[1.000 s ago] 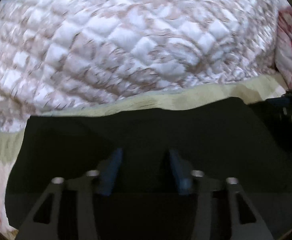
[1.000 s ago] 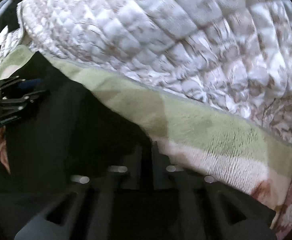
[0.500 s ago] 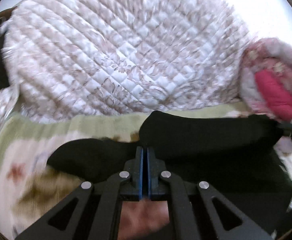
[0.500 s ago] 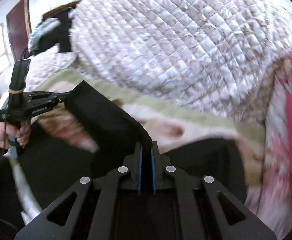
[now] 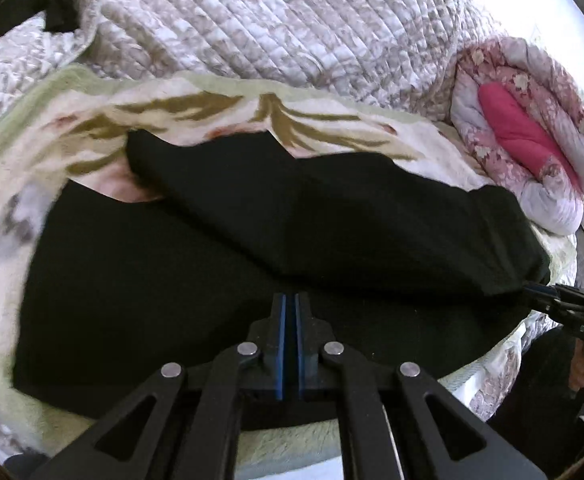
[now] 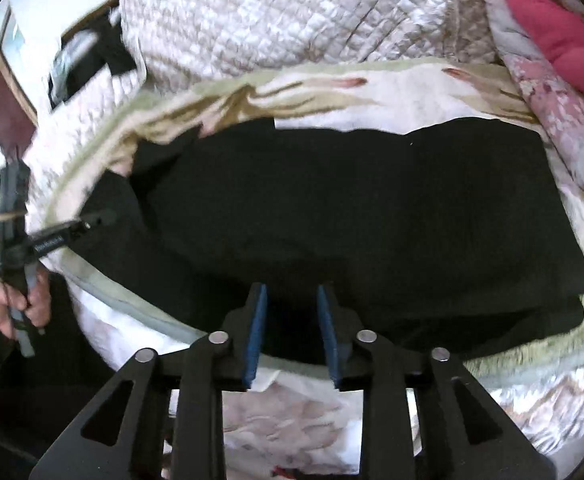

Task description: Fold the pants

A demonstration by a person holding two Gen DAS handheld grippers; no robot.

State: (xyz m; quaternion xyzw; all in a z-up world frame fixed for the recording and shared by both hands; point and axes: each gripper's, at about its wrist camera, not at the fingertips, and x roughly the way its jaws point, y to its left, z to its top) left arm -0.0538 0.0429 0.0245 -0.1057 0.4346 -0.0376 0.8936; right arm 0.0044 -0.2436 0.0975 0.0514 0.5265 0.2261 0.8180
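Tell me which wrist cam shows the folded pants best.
Right wrist: the black pants sit nearly whole as a folded block on the floral blanket. Left wrist shows them closer, a skewed top layer, with the near edge hidden behind the left gripper.

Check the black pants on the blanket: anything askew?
Yes. The black pants are folded over, but the upper layer's left end lies skewed, with floral blanket showing beside it, and its far edge is wavy. No damage visible.
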